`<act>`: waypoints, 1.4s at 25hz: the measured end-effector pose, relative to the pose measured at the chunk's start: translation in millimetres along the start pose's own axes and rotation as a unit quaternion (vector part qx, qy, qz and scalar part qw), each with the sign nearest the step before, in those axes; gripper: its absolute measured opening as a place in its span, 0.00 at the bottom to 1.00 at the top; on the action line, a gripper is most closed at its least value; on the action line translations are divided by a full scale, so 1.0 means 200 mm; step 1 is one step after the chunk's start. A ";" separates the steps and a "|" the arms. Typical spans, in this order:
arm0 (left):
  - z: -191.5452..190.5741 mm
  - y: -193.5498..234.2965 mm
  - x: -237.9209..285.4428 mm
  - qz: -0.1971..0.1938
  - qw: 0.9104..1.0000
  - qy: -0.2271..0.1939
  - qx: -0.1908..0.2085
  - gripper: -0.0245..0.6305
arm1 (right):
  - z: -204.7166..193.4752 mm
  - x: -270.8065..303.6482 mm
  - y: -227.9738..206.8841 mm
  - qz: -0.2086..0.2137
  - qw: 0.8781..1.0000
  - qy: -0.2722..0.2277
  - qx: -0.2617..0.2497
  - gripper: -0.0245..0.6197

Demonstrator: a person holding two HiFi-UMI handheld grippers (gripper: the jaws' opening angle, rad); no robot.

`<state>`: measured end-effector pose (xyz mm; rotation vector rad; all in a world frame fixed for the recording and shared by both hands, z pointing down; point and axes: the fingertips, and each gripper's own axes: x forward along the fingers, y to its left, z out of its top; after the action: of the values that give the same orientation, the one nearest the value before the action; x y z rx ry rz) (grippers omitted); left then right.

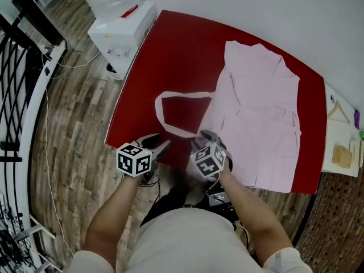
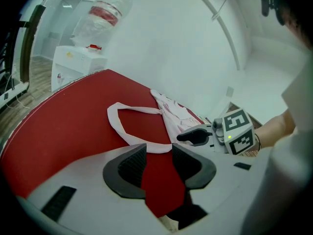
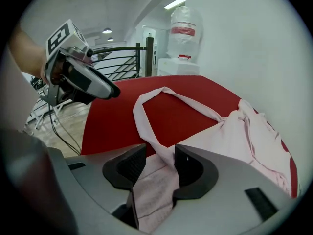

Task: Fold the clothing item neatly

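Right gripper (image 3: 155, 166) over garment (image 1: 261, 107) hem (possibly touching) at table (image 1: 128, 115) edge

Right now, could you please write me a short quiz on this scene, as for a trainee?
1. True or false: the pink garment lies on the red table.
2. What shows between the jaws of the right gripper? A) only bare table B) the pink garment C) a bottle
3. Fill in: the jaws of the left gripper stand ____, with only the red table showing between them.
Key: 1 true; 2 B; 3 open.
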<state>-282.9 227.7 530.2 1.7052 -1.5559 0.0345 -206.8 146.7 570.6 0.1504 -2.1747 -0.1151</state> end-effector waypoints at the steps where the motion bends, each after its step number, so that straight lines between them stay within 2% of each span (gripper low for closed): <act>1: -0.01 0.00 0.00 0.000 1.000 0.002 0.001 0.28 | -0.01 0.02 0.00 -0.006 1.000 0.005 -0.007 0.32; 5: -0.03 0.00 0.00 -0.003 1.000 0.010 0.010 0.28 | -0.03 0.04 0.01 -0.014 0.999 0.023 -0.038 0.31; 6: -0.03 0.00 0.00 -0.004 1.000 0.012 0.012 0.28 | -0.03 0.04 0.01 -0.014 0.999 0.026 -0.044 0.26; 7: -0.04 0.00 0.01 -0.004 1.000 0.014 0.015 0.28 | -0.03 0.04 0.02 -0.015 0.998 0.027 -0.049 0.16; 9: -0.04 0.01 0.01 -0.003 0.999 0.020 0.029 0.28 | -0.01 0.03 0.03 -0.016 0.998 0.021 -0.060 0.11; 13: -0.03 0.03 0.03 0.009 0.996 0.036 0.082 0.28 | 0.03 -0.04 0.03 -0.018 0.998 -0.001 -0.067 0.10; 16: -0.02 0.07 0.05 0.032 0.989 0.049 0.134 0.28 | 0.09 -0.11 0.01 -0.019 0.998 -0.022 -0.061 0.10; 19: -0.02 0.14 0.08 0.070 0.976 0.067 0.198 0.28 | 0.13 -0.17 -0.04 -0.025 0.998 -0.043 -0.045 0.10; 23: -0.02 0.23 0.11 0.105 0.953 0.095 0.269 0.28 | 0.18 -0.26 -0.10 -0.035 0.997 -0.063 -0.026 0.09; 26: -0.01 0.24 0.16 0.106 0.933 0.117 0.323 0.28 | 0.19 -0.32 -0.14 -0.042 0.996 -0.071 -0.023 0.09; 31: 0.05 0.24 0.26 0.095 0.894 0.150 0.412 0.28 | 0.22 -0.39 -0.18 -0.048 0.995 -0.083 -0.024 0.09; 35: 0.06 0.24 0.32 0.080 0.868 0.171 0.459 0.28 | 0.30 -0.45 -0.19 -0.047 0.993 -0.105 -0.029 0.09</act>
<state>-313.5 171.8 580.2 2.0748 -1.4797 1.2735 -202.3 124.0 458.6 0.2170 -2.3718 -0.2576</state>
